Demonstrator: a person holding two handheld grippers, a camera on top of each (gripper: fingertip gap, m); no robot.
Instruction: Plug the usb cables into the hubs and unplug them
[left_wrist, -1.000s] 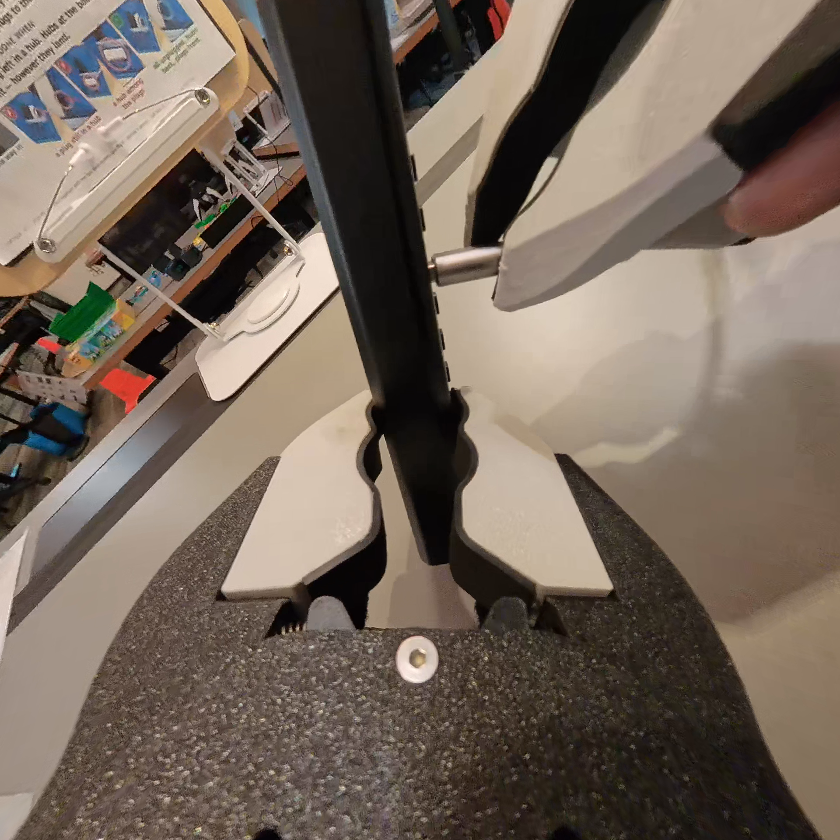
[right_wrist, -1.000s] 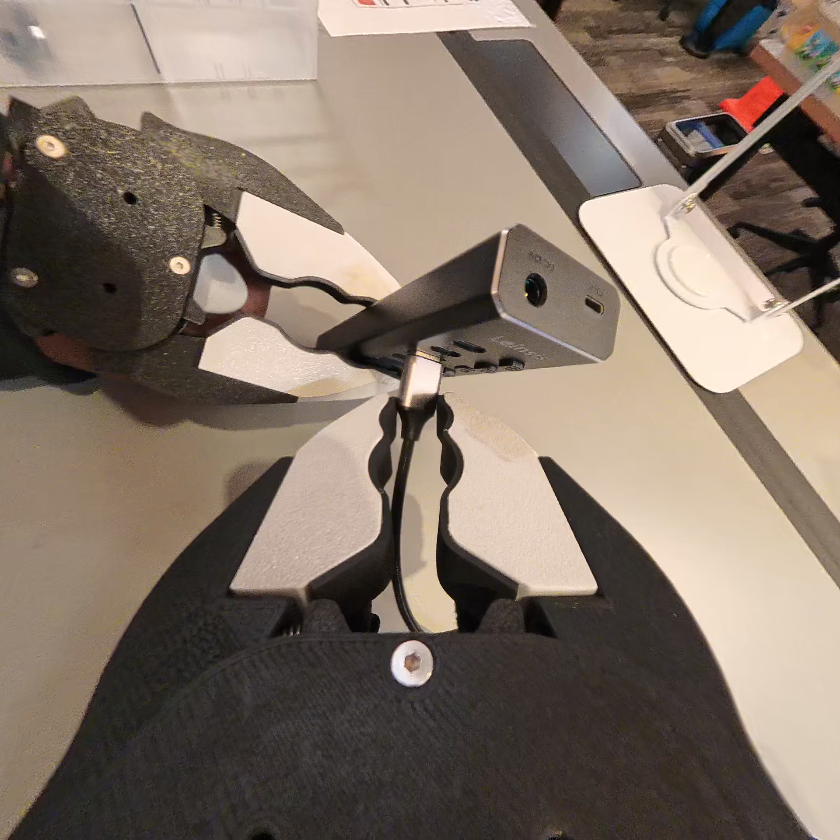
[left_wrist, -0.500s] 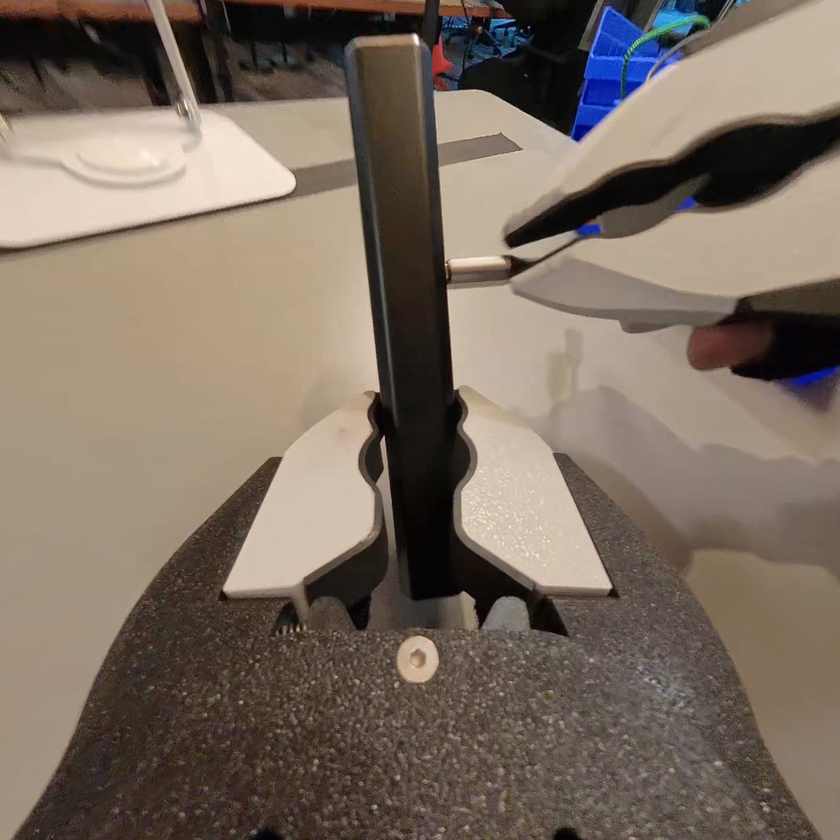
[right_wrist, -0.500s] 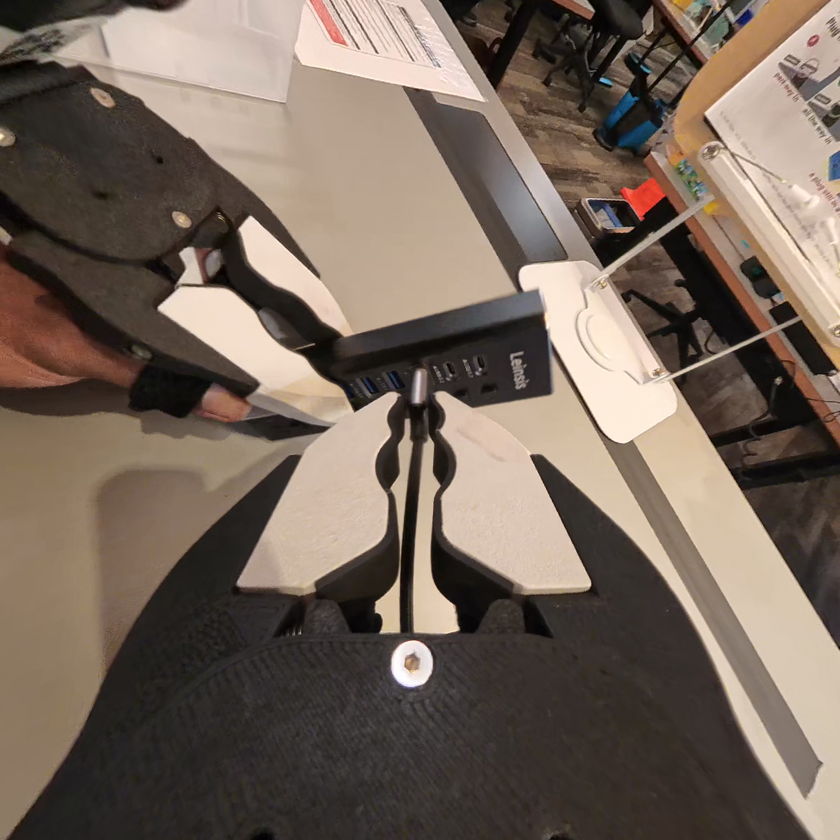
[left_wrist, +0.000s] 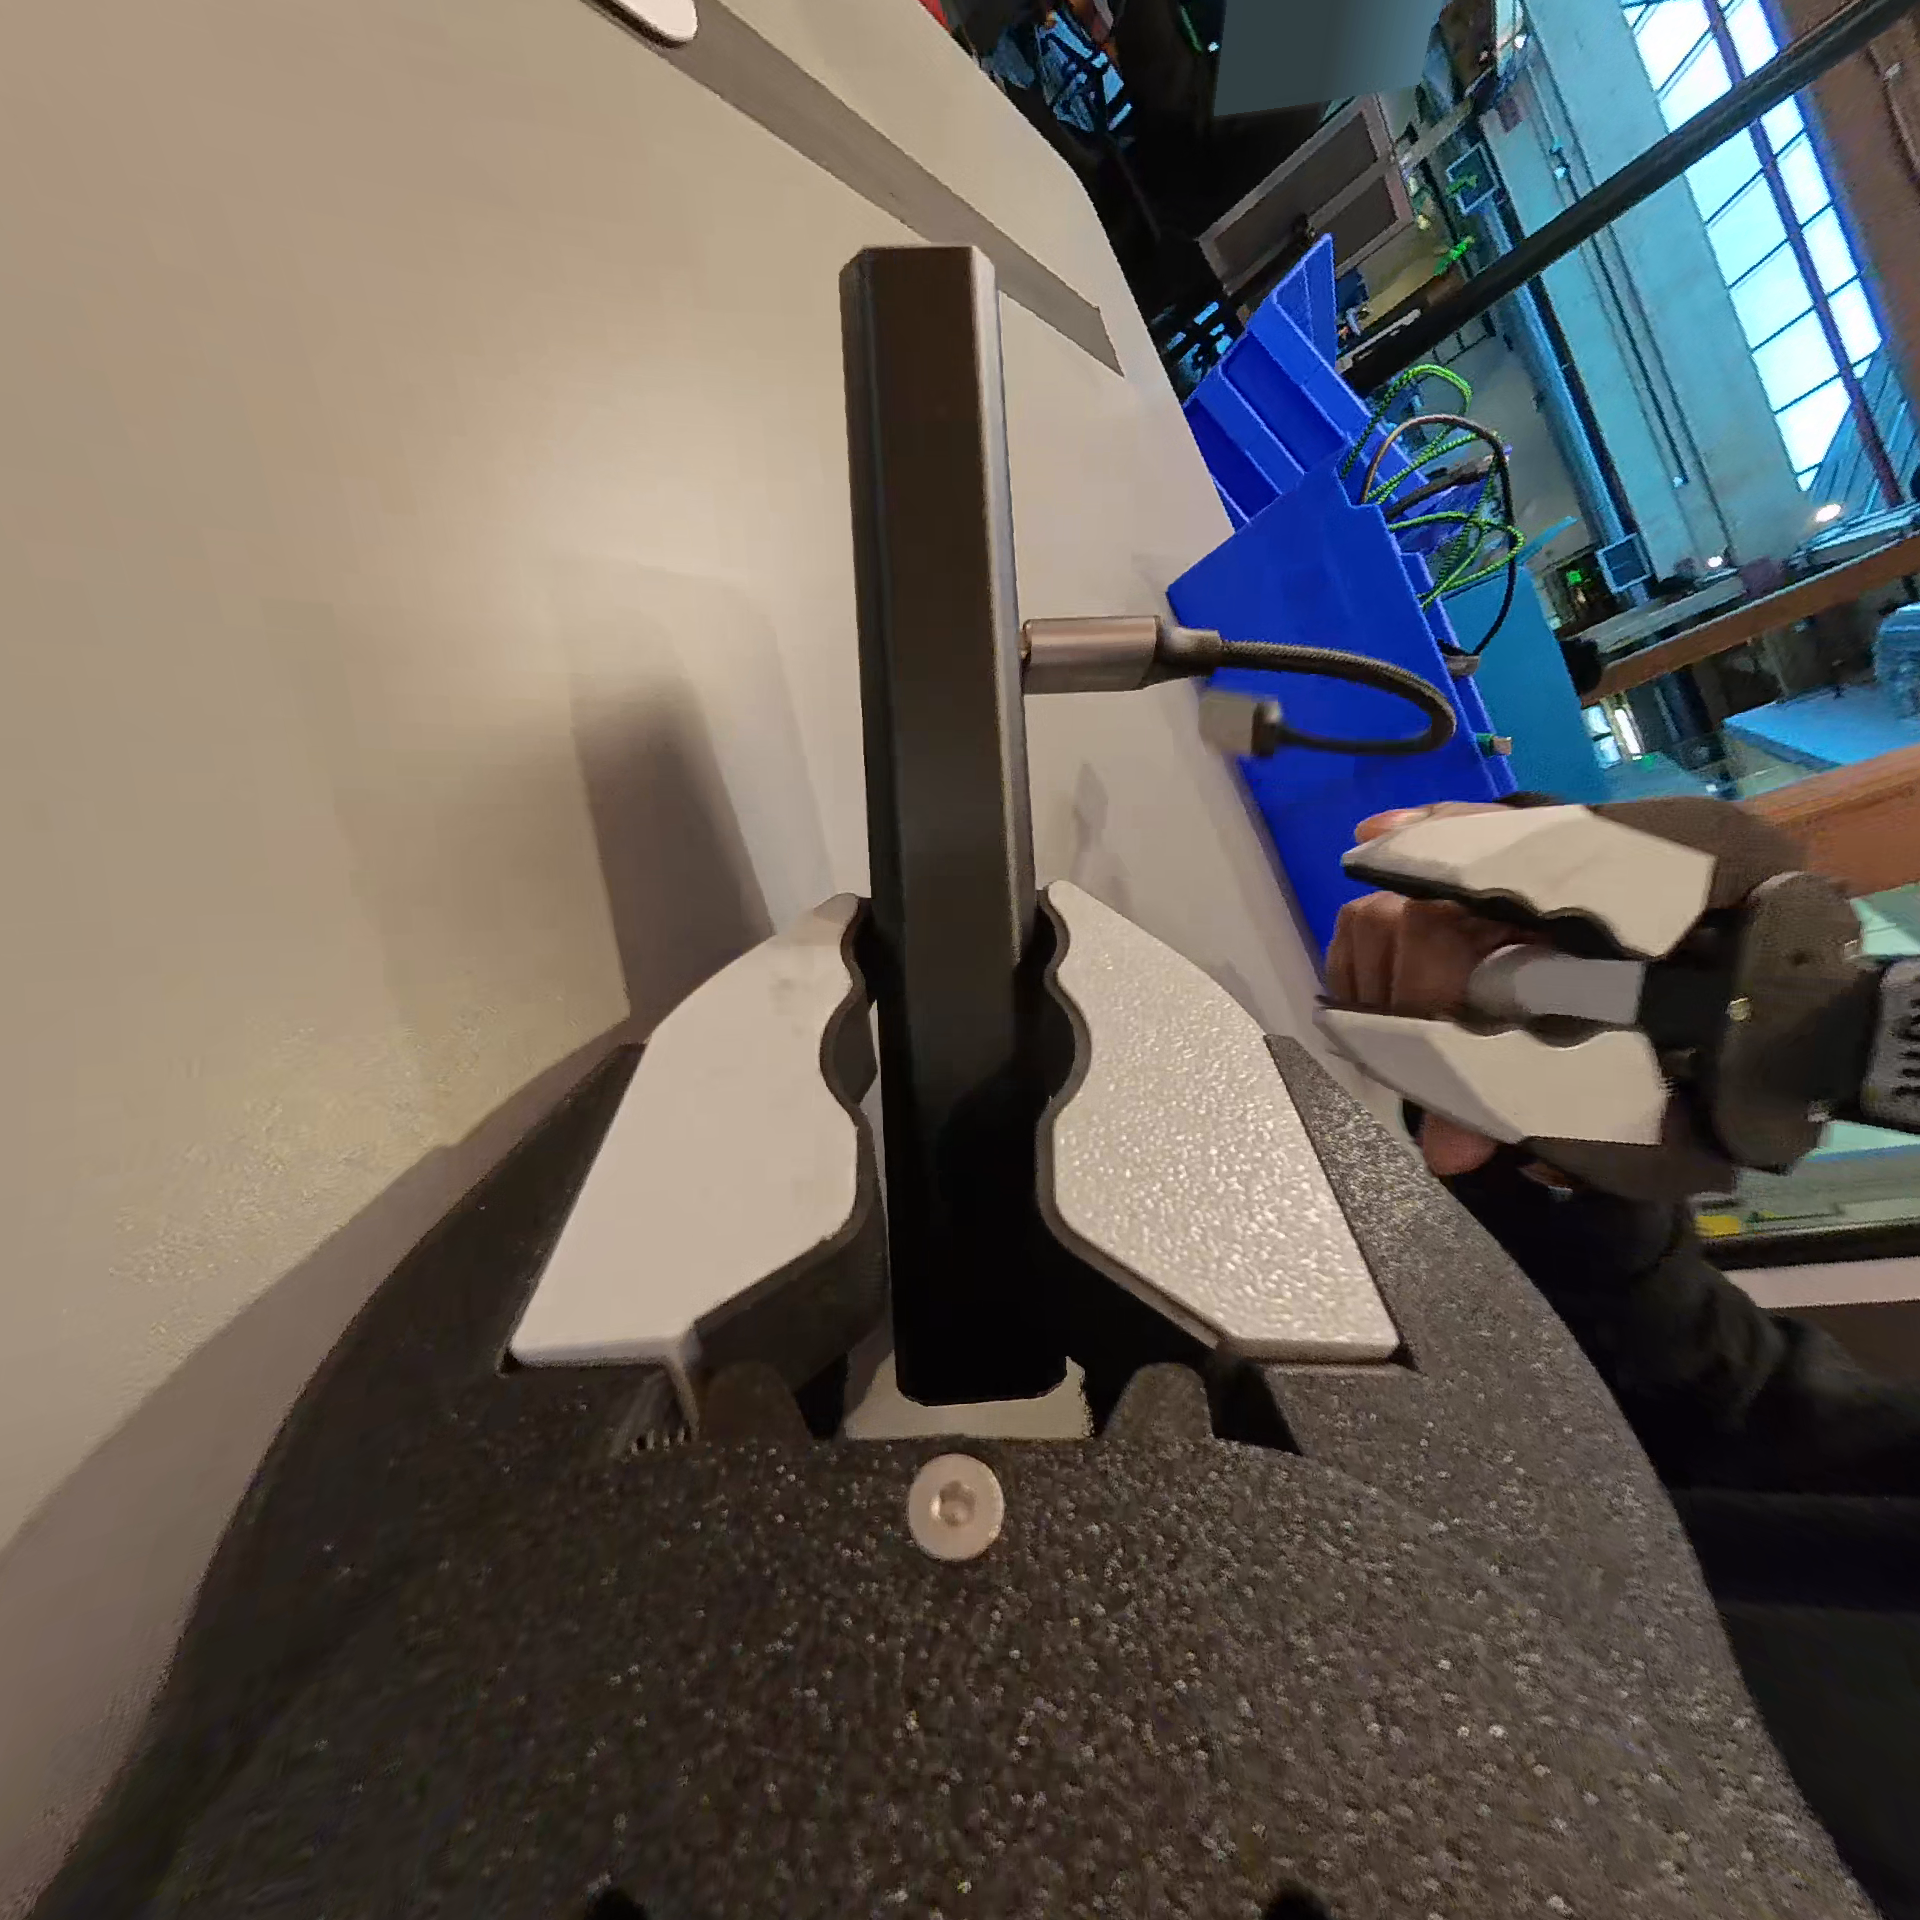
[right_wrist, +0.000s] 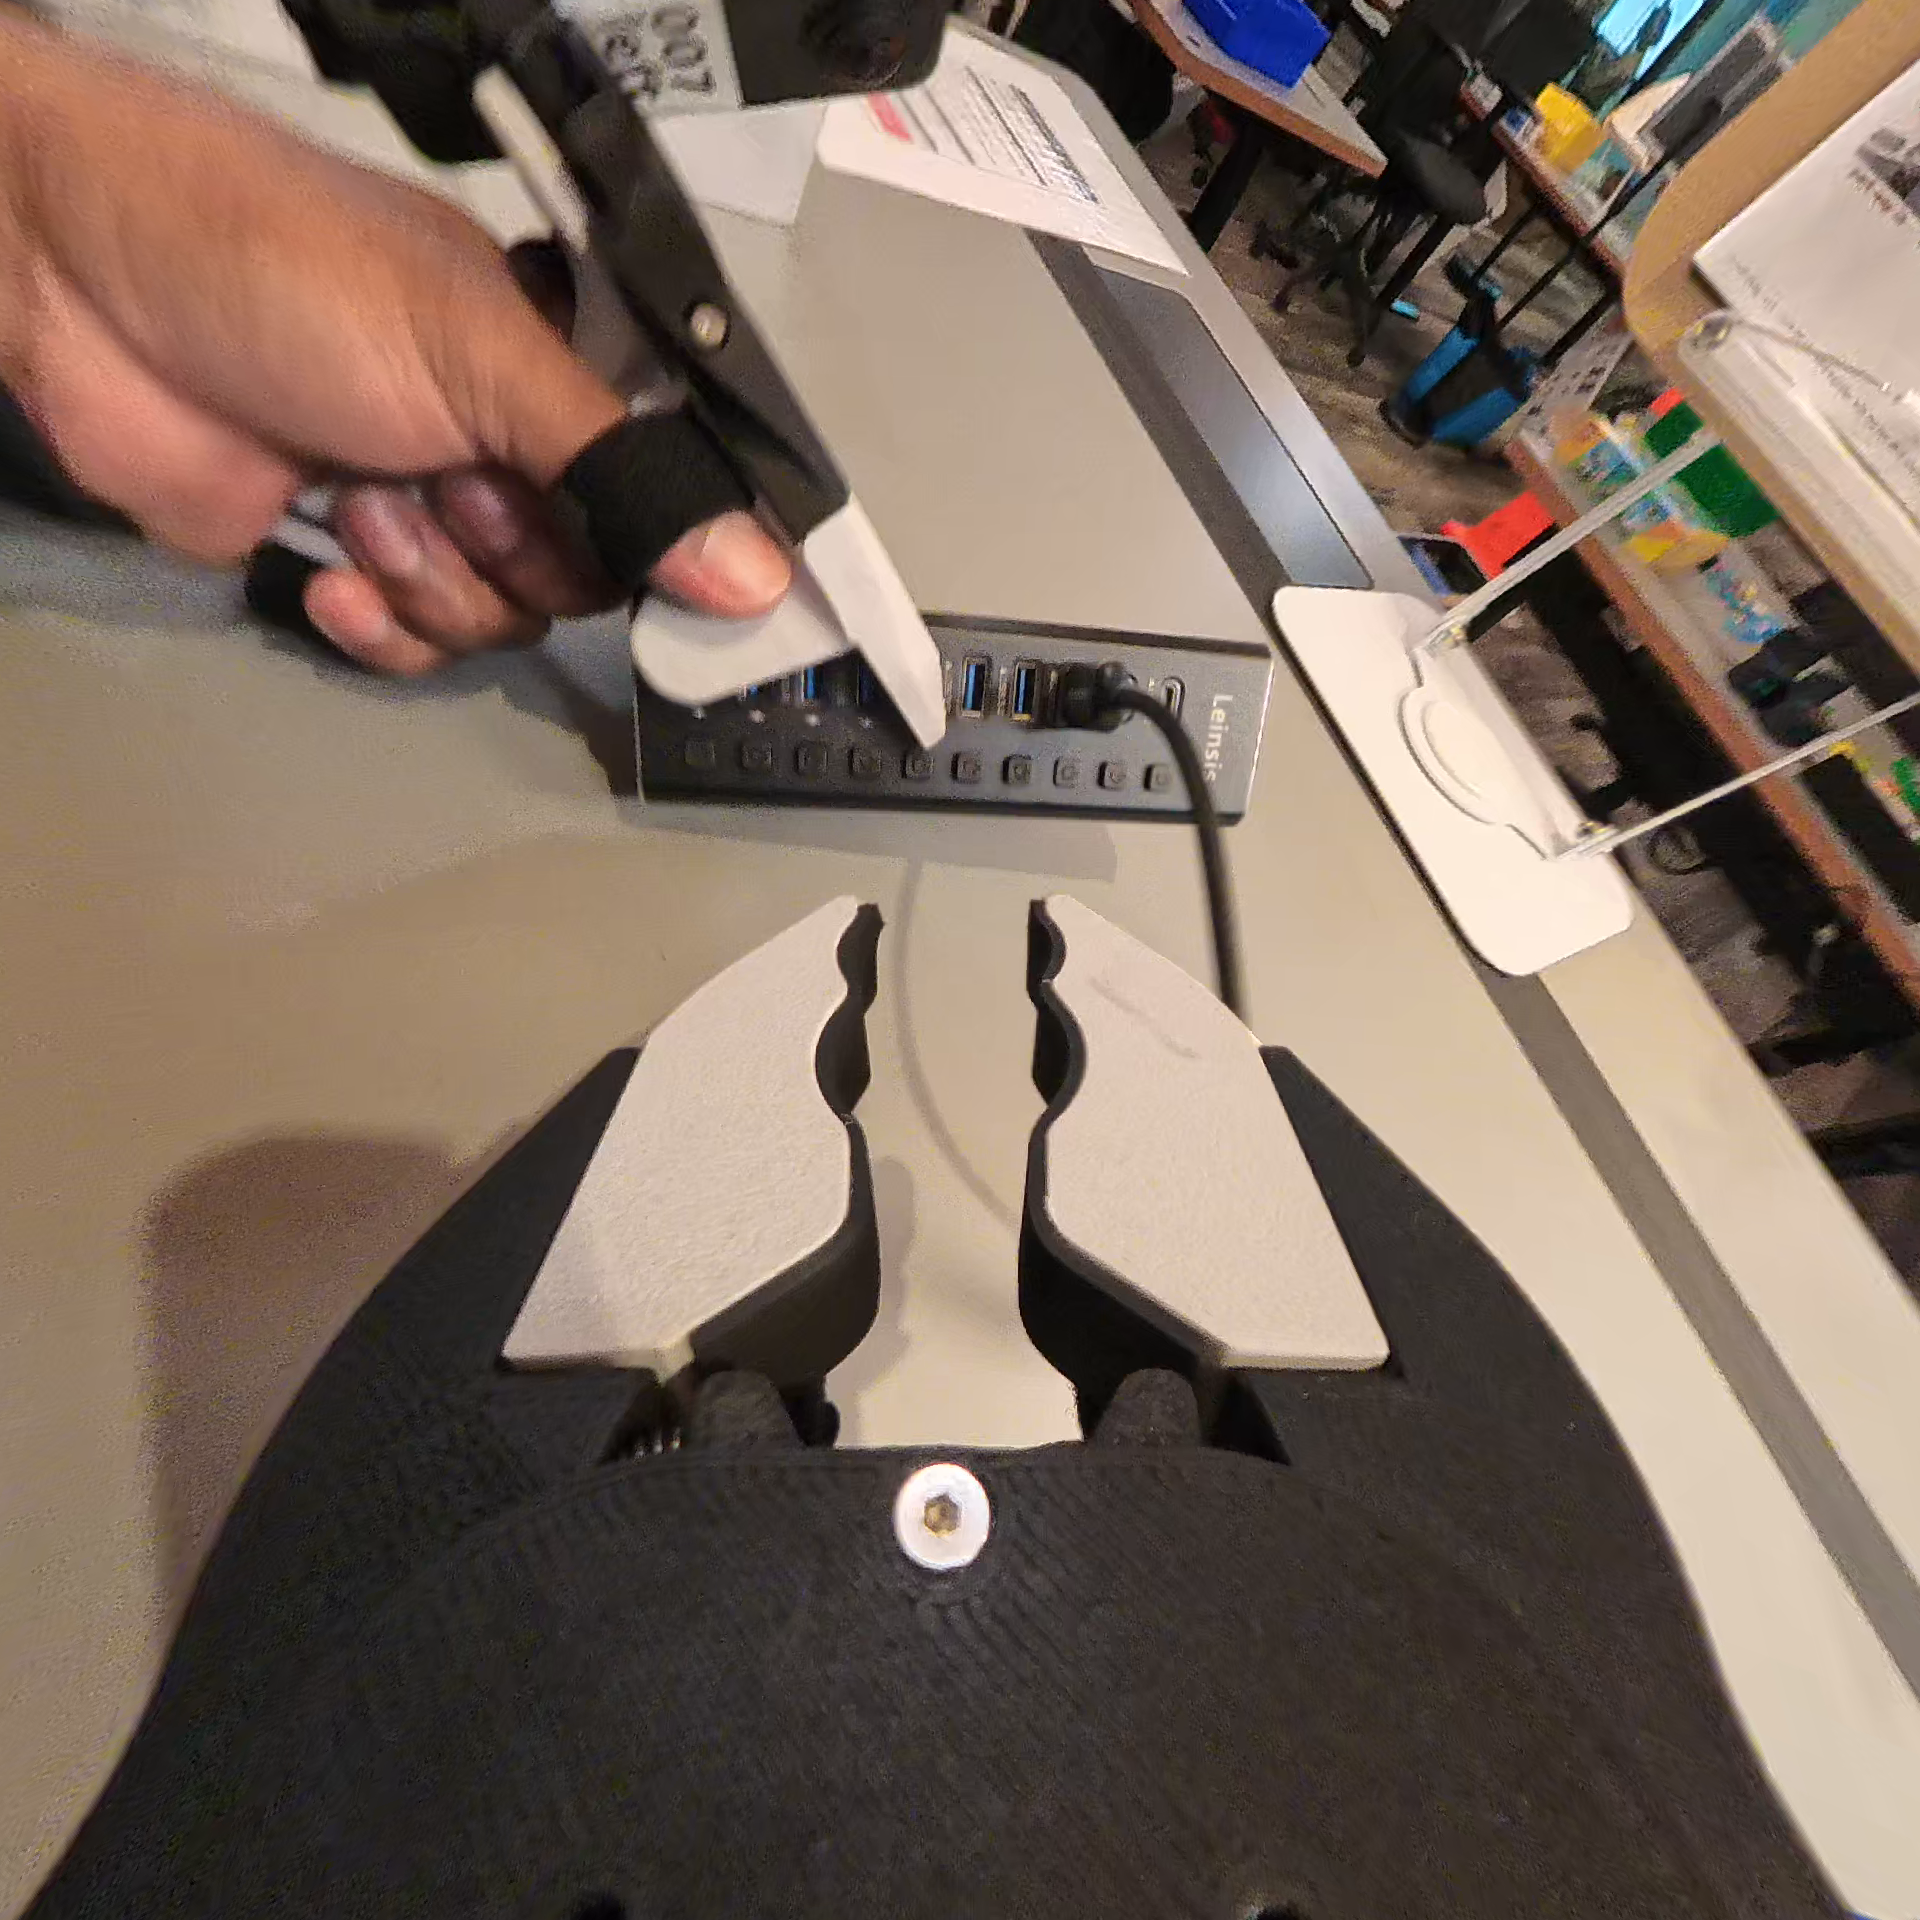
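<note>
Left tongs clamped on hub; right tongs apart, empty. Cable seated; regrip plug squarely, pull straight.

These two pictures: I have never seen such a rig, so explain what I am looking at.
No robot here: a person holds a hand-operated tool in each hand, each with a camera looking along its two fingers. The left view shows the left tool shut on the black USB hub, held above the grey table. A short cable is plugged into the hub's side; its free end dangles. The right tool, seen in its own view, is open and empty, just back from the hub. A blue bin of cables and a white stand base sit at the table's edge.
</note>
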